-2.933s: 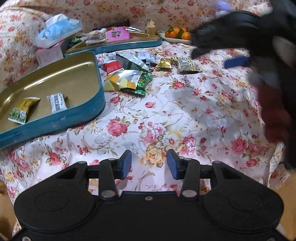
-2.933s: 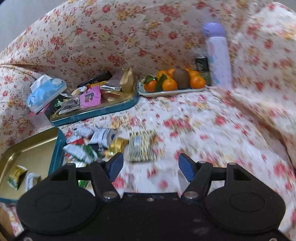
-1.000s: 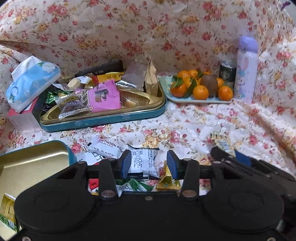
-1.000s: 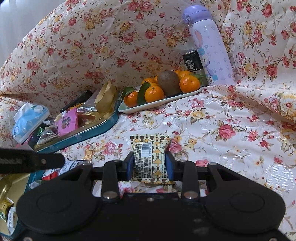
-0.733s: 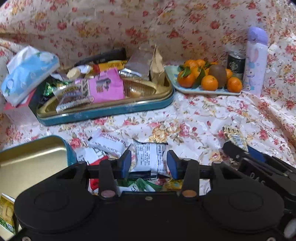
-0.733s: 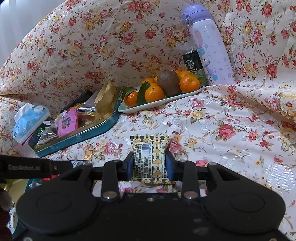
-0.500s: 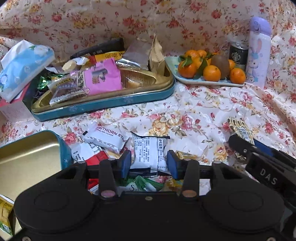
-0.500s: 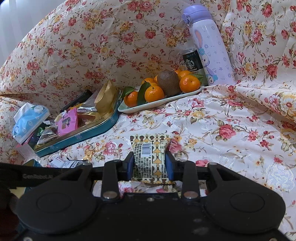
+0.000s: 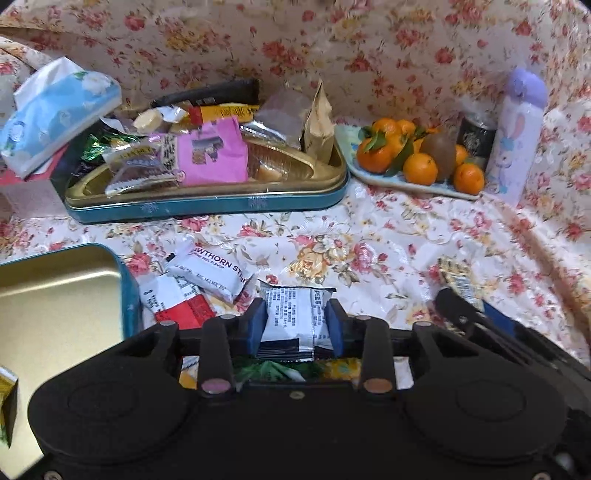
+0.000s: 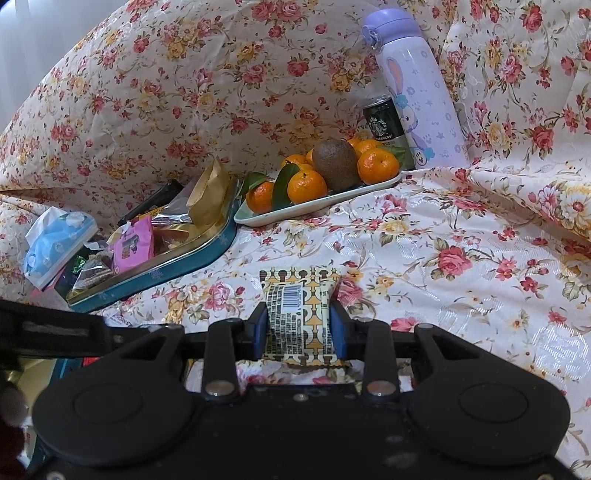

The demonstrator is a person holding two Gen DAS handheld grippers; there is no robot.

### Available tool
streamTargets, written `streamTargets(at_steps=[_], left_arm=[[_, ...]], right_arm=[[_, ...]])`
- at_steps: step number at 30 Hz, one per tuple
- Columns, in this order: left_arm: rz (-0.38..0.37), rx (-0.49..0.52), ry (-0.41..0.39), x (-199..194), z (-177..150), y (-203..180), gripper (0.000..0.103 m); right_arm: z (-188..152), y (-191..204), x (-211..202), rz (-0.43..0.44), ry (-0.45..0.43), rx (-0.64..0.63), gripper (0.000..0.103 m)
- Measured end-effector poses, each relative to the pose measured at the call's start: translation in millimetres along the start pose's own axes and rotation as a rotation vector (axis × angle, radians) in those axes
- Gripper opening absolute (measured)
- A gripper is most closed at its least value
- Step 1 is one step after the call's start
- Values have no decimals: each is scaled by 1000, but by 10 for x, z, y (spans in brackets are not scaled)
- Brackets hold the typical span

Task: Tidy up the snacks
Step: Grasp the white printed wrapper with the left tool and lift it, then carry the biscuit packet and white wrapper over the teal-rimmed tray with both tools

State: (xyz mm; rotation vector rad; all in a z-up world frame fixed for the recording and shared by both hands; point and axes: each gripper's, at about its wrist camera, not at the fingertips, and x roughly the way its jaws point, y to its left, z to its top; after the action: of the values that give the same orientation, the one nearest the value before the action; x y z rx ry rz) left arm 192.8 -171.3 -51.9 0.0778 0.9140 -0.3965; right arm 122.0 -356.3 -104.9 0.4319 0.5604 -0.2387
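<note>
L gripper [image 9: 295, 325]: jaws have just been closing, pads now touching both sides of white printed snack pkt [image 9: 293, 317] on floral cloth [image 9: 388, 236], beside gold tin [image 9: 122, 291]. R gripper [image 10: 298, 328]: jaws narrow, clamped on yellow patterned snack pkt [image 10: 299, 314], near fruit plate [image 10: 317, 206]

floral cloth [image 10: 461, 236] everywhere: cream ground, red and pink roses, yellow blooms, green leaves. drapes over the surface, glossy and wrinkled, then rises behind as a padded backrest [image 10: 207, 77], also covered in the same print. bulges at the right like a cushion [image 10: 524, 66]. a strip of pale, bright wall or curtain [image 10: 22, 33] at the upper left corner. soft indoor light, few hard shadows.
</note>
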Motion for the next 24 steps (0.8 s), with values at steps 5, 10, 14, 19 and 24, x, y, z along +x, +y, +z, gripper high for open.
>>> streamTargets(at_steps=[5, 10, 14, 19, 24], left_arm=[[-35, -10, -14, -337, -137, 5, 44], [-58, -12, -7, -683, -385, 50, 44], [-49, -25, -17, -982, -596, 152, 44], [-23, -55, -31, -1282, -794, 355, 44], [-3, -111, -56, -1499, -896, 588, 44]], right_arm=[[1, -2, -1, 0, 1, 2, 34], [0, -11, -5, 3, 0, 9, 34], [-2, 9, -4, -6, 1, 1, 34], [-2, 106, 16, -43, 11, -66, 34], [-74, 283, -53, -96, 30, -172, 34]])
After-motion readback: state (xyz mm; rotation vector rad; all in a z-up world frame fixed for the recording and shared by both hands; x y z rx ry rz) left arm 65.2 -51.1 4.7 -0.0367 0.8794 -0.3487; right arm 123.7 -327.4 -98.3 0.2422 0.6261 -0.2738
